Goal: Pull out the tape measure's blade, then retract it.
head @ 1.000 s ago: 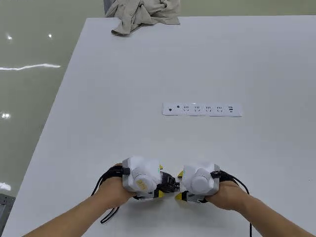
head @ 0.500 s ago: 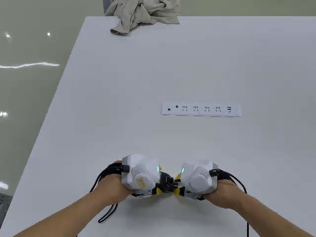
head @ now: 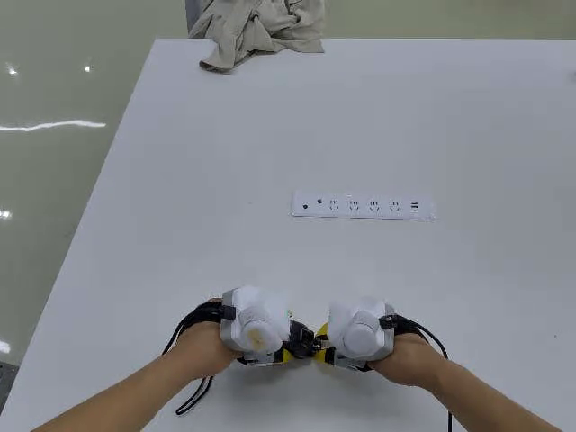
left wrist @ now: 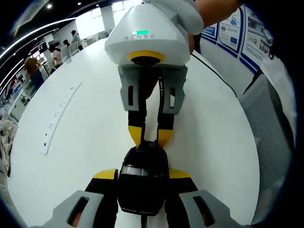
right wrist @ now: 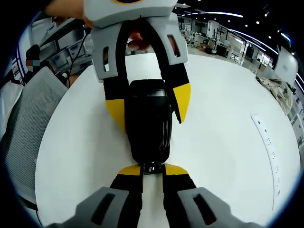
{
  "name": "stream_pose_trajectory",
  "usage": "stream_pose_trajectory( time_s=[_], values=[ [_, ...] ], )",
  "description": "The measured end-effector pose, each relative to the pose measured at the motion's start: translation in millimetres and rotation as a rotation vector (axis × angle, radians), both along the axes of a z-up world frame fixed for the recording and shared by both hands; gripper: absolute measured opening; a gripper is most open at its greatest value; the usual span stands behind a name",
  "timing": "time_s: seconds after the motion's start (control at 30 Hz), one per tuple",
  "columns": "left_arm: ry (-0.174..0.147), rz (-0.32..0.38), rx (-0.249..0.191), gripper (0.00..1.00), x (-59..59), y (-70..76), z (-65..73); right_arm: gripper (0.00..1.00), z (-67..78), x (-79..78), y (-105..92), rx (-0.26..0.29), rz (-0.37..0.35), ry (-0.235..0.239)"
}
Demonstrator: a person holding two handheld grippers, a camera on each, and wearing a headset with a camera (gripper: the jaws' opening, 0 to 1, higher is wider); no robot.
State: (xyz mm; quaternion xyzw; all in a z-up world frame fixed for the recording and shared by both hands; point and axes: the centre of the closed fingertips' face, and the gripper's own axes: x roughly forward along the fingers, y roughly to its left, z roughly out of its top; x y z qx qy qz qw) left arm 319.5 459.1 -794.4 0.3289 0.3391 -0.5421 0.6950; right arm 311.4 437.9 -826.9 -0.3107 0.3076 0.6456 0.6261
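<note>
Two jaw pairs set tip to tip. Black tape measure case [left wrist: 142,186] clamped in left gripper [left wrist: 142,173]; blade hook [right wrist: 152,166] at case mouth pinched by right gripper [right wrist: 152,170], jaws nearly closed. Power strip [head: 362,205] well beyond both grippers.

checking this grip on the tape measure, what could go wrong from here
1. The right gripper pinches only the small blade tip with its fingertips; it may slip, letting the blade snap back.
2. The left gripper clamps the tape measure by its rounded case; a pull could twist it loose.
3. Both work near the front edge of the table, so a dropped case might fall off.
</note>
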Motion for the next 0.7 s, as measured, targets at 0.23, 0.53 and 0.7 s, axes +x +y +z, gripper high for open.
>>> stream_pose_trajectory(
  time_s=[0.23,0.53,0.7],
  values=[
    [0.001,-0.022,0.009,0.35,-0.5,0.3,0.8,0.14,-0.8,0.0,-0.6,0.010,0.031,-0.008],
    [0.002,-0.028,0.023,0.34,-0.3,1.0,-1.6,0.14,1.4,0.1,-2.7,0.017,0.037,-0.009],
    [0.007,-0.028,0.025,0.34,0.4,1.3,-1.6,0.13,-0.1,1.5,-5.4,0.017,0.041,-0.012]
  ],
)
